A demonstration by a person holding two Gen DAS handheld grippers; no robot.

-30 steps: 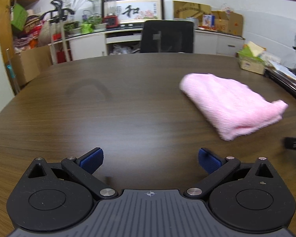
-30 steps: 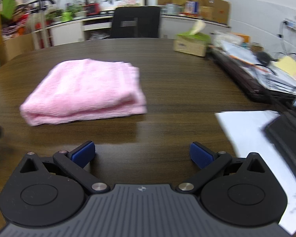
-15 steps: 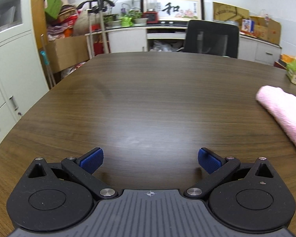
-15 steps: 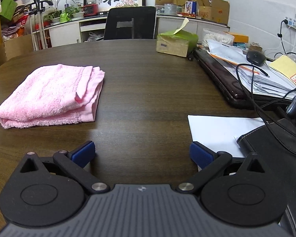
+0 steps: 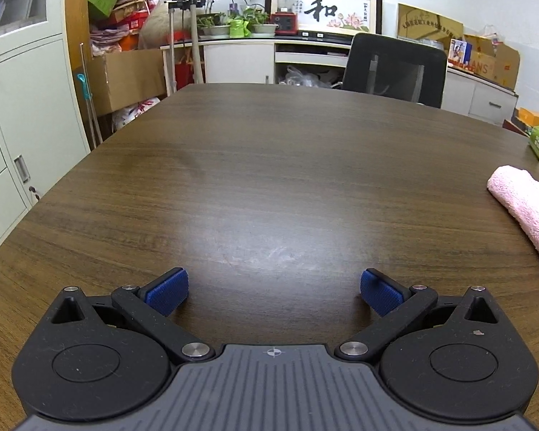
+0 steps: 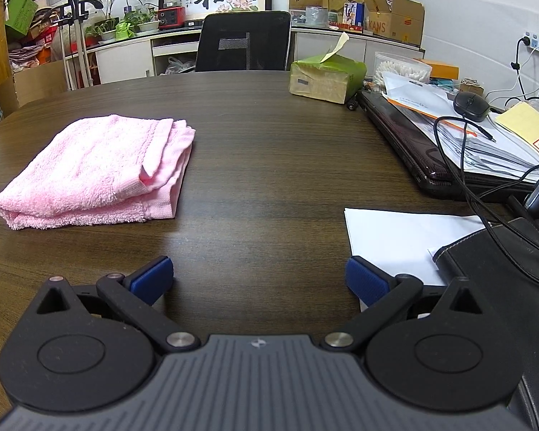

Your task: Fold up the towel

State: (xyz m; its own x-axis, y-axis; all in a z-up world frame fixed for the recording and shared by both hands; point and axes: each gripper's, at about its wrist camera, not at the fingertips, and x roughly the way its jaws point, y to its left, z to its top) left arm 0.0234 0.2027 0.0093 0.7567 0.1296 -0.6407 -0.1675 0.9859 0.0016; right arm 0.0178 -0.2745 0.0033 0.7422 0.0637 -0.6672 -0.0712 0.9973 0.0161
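A pink towel (image 6: 97,170) lies folded into a thick rectangle on the dark wooden table (image 6: 269,136), left of centre in the right wrist view. Only its end shows in the left wrist view, as a pink towel (image 5: 524,208) at the right edge. My right gripper (image 6: 257,280) is open, low over the table, with the towel ahead and to its left and nothing between its blue pads. My left gripper (image 5: 273,292) is open too, over bare table (image 5: 269,179), well left of the towel.
On the table's right side sit a green tissue box (image 6: 327,77), a closed laptop (image 6: 413,140) under papers, a mouse (image 6: 471,106), cables, a white sheet (image 6: 406,240) and a dark folder (image 6: 503,269). A black chair (image 6: 244,41) stands at the far edge. Cabinets (image 5: 14,125) stand left.
Both grippers have pulled away from the towel: the left view swung left until the towel slid to its right edge, and the right view shifted right and back. The jaws stayed open.
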